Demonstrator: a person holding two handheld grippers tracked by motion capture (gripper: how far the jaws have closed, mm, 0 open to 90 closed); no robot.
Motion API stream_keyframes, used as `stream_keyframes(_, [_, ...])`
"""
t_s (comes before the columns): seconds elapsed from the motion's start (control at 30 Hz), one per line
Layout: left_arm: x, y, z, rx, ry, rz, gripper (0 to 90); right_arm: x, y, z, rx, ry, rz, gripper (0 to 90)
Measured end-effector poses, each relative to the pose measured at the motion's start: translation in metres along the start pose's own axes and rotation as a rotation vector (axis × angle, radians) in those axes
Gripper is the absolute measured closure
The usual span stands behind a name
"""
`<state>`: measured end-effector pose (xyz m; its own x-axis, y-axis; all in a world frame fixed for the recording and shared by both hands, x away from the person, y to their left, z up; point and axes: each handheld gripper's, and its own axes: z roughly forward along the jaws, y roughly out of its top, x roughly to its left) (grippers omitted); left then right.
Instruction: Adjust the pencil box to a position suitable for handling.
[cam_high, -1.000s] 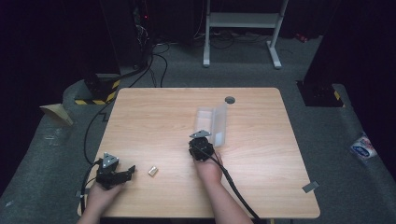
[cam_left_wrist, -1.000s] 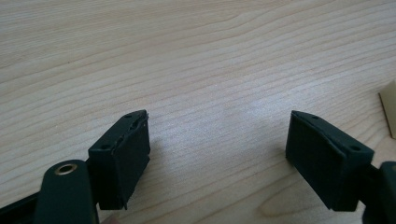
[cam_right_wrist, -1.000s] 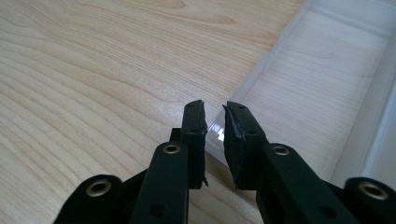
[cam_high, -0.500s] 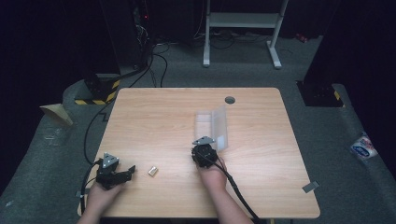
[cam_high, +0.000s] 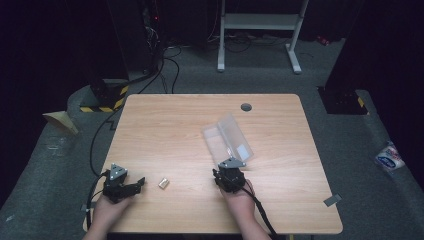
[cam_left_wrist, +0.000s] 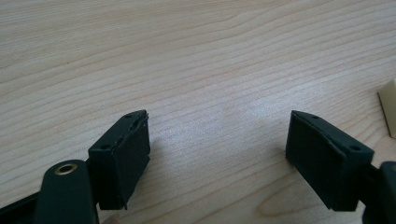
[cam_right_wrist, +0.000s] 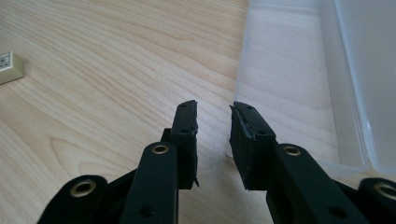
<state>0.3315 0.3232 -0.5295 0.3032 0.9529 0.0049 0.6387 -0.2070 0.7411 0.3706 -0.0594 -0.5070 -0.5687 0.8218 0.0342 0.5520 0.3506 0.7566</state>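
Your left gripper (cam_high: 137, 183) rests low on the near left part of the table (cam_high: 165, 120), held in your left hand (cam_high: 106, 212). In the left gripper view its jaws stand wide apart, with only bare wood between them. A small beige block (cam_high: 163, 183) lies on the table just to the right of this gripper, near but not touching; in the left gripper view one corner of it shows at the right edge (cam_left_wrist: 388, 109).

Your right gripper (cam_high: 229, 169) is at the near middle of the table, held in your right hand (cam_high: 240, 197), and its cable (cam_high: 260, 215) runs back over the near edge. Its jaws have just been opening: in the right gripper view there is a narrow gap between the pads, and nothing is between them. The tips point toward the near end of the clear box (cam_high: 229, 140), just beside its edge, and I cannot tell if they touch it.

The box lies open on the table, a little right of the middle, its two clear halves side by side and turned at an angle. In the right gripper view its near corner (cam_right_wrist: 299, 93) is directly in front of the jaws.

Farther away, a small dark round hole (cam_high: 246, 107) sits in the table near the far edge. Behind the table stands a white frame (cam_high: 260, 22) on the dark floor
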Motion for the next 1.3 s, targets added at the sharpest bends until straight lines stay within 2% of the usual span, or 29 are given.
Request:
stream_keyframes(0.2, [0.0, 0.0, 0.0, 0.002, -0.001, -0.001, 22.0, -0.008, -0.006, -0.017, -0.02, -0.016, 0.011, 67.6])
stream_keyframes(0.37, [0.0, 0.0, 0.0, 0.003, 0.0, 0.001, 22.1, -0.014, -0.008, -0.027, -0.047, -0.056, 0.036, 61.4])
stream_keyframes(0.4, [0.0, 0.0, 0.0, 0.003, 0.0, 0.001, 22.1, -0.021, -0.008, -0.028, -0.055, -0.084, 0.055, 57.8])
stream_keyframes(0.5, [0.0, 0.0, 0.0, -0.001, 0.001, 0.001, 22.1, -0.031, -0.01, -0.026, -0.053, -0.14, 0.097, 52.5])
stream_keyframes(0.53, [0.0, 0.0, 0.0, -0.001, 0.001, 0.001, 22.1, -0.031, -0.01, -0.026, -0.053, -0.14, 0.097, 52.5])
stream_keyframes(0.57, [0.0, 0.0, 0.0, -0.001, 0.001, 0.001, 22.1, -0.038, -0.01, -0.024, -0.047, -0.169, 0.133, 50.4])
stream_keyframes(0.6, [0.0, 0.0, 0.0, -0.001, 0.001, 0.001, 22.1, -0.041, -0.01, -0.022, -0.049, -0.186, 0.139, 49.9])
stream_keyframes(0.63, [0.0, 0.0, 0.0, -0.001, 0.001, 0.001, 22.1, -0.041, -0.01, -0.022, -0.049, -0.186, 0.139, 49.9])
stream_keyframes(0.77, [0.0, 0.0, -0.001, 0.0, 0.0, 0.005, 22.1, -0.045, -0.01, -0.015, -0.052, -0.195, 0.197, 47.5])
stream_keyframes(0.87, [0.0, 0.0, -0.001, 0.002, 0.003, 0.012, 22.1, -0.044, -0.008, -0.012, -0.054, -0.203, 0.19, 47.0])
stream_keyframes(1.03, [0.0, -0.001, -0.001, 0.0, -0.003, 0.005, 22.1, -0.046, -0.004, -0.006, -0.025, -0.22, 0.172, 46.6])
stream_keyframes(1.13, [0.0, -0.001, -0.001, -0.001, -0.004, 0.003, 22.1, -0.046, -0.005, -0.005, -0.016, -0.224, 0.178, 46.4])
stream_keyframes(1.3, [0.0, -0.001, -0.001, -0.001, -0.004, 0.004, 22.1, -0.055, -0.008, -0.005, 0.014, -0.248, 0.164, 45.8])
